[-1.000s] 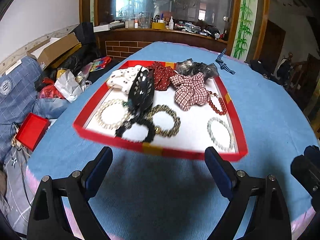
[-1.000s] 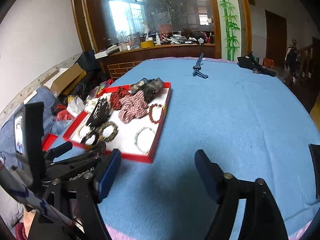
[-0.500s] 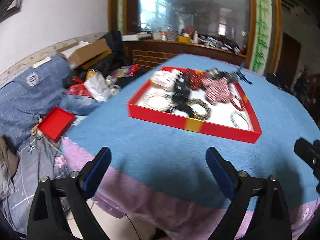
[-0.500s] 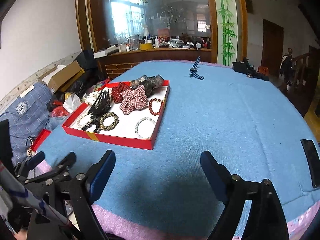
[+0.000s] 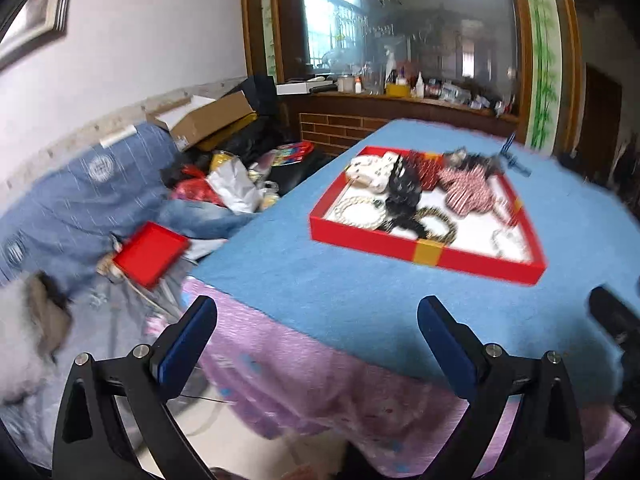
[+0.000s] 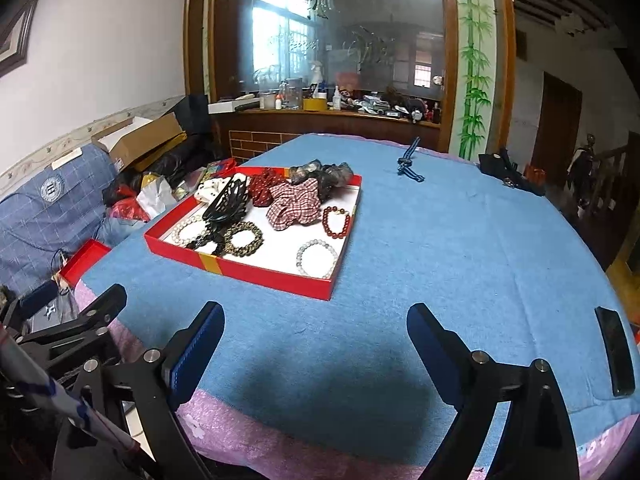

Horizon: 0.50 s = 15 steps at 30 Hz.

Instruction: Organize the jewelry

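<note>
Jewelry sits in the red tray on the blue-covered bench; landmark = tray. Nearest: left claw and right claw, both with fingers spread wide, nothing held, both hanging at the bench's near edge, well short of the tray. Tray lies ahead-right of the left claw, ahead-left of the right claw. Right-wrist view is sharp, left is blurred, so which is nearer is hard to tell. Inside tray, near side: white bead bracelet at the near-right corner, dark gold bracelet and pearl bracelet to its left. Mid: black hair claw clip, long axis running near-to-far; red bead bracelet. Far side: plaid scrunchie, more scrunchies. Beyond tray: blue-striped item loose on bench, probably next to collect.
</note>
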Available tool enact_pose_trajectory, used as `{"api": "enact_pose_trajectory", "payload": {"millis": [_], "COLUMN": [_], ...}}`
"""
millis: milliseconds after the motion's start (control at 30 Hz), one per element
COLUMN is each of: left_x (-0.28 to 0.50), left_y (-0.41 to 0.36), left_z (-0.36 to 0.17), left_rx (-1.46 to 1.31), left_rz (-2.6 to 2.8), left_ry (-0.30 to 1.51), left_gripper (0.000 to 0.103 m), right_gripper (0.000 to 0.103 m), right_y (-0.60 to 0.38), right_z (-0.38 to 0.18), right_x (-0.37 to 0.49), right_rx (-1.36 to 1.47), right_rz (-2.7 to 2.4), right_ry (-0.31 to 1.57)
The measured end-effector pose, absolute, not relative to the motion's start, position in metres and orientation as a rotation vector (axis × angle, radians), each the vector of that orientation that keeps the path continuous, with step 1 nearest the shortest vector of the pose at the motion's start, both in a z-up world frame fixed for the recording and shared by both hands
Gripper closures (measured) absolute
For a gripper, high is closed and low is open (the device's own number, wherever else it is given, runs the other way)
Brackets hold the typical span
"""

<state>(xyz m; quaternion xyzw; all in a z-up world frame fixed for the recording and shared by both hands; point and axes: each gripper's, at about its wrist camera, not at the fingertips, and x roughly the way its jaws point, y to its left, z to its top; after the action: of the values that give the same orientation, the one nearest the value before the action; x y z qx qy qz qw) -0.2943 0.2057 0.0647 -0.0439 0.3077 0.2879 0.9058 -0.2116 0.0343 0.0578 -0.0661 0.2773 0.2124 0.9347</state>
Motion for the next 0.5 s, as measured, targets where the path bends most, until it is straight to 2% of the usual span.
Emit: {"api": "enact_pose_trajectory", "payload": {"millis": [500], "left_x": [-0.2937], "left_y": [0.2090], "left_z": [0.0567], "left_rx": [-0.127], "left_rz": [0.583], "left_ry": [0.656], "left_gripper": [0.003], "right_gripper": [0.007], "right_y": [0.0427], "right_z": [0.0563], "right_x": [-0.2160], "right_rx": [-0.176], "right_rz": [0.442], "right_ry": [0.560]}}
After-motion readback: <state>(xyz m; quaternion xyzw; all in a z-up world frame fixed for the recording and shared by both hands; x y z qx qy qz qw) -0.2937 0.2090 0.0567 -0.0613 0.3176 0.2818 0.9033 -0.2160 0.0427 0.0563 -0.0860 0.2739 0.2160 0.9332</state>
